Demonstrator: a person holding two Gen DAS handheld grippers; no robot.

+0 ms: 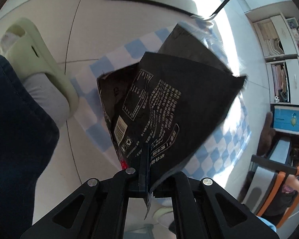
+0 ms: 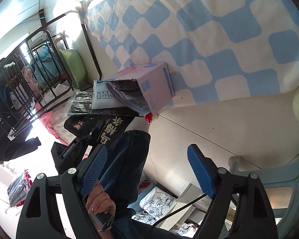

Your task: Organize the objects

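Observation:
My left gripper (image 1: 146, 157) is shut on the edge of a black foil snack bag (image 1: 165, 107) with white print and a barcode, and holds it above a blue-and-white checked cloth (image 1: 225, 143). The same bag (image 2: 107, 129) shows in the right wrist view, held by the left gripper (image 2: 93, 131). My right gripper (image 2: 147, 169) is open and empty, with blue pads (image 2: 201, 171), above the floor. A pink cardboard box (image 2: 155, 85) lies on its side at the cloth's edge (image 2: 189, 39), with a white "SOFT COTTON" pack (image 2: 103, 97) beside it.
A leg in dark jeans (image 1: 14, 123) with a pale green slipper (image 1: 39, 55) stands at the left. A black metal frame (image 2: 49, 63) and a green basin (image 2: 73, 65) are behind the box. A grey plastic stool (image 2: 279, 175) is at the right. White shelves (image 1: 279, 59) are at the far right.

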